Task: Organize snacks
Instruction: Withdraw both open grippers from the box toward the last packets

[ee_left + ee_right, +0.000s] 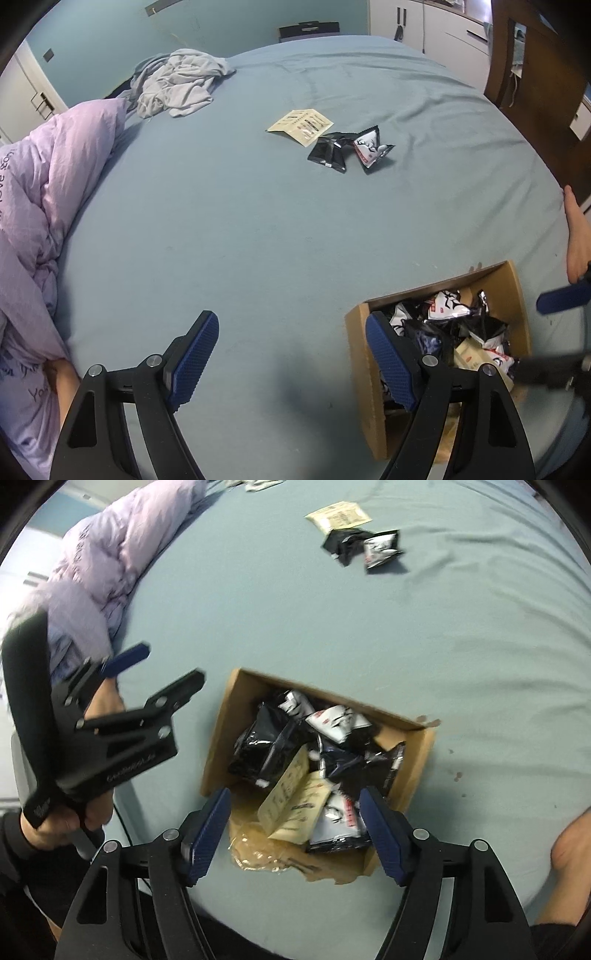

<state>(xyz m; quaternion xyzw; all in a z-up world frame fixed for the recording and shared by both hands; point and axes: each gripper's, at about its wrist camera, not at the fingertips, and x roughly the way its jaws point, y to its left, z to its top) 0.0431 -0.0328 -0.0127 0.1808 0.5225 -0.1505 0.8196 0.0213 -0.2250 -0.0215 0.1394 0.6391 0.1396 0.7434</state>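
With both grippers open and empty, pinch the light, crinkly packets by a sealed edge — the film looks slippery.

1. Bed sheet: plain muted blue-grey.
2. Quilt: pale lilac, with dark script lettering.
3. Crumpled cloth: light grey, unpatterned.
4. Cardboard box: tan brown, plain walls.
5. Flat sachet on the sheet: cream, with rows of dark print.
6. Loose packets beside it: one glossy black; one white with a black antlered figure and a red patch.
7. Packets in the box: black, white with red marks, and cream with dark print.
8. Left claw: black frame, dark blue textured pads.
9. Right claw: the same black and dark blue.
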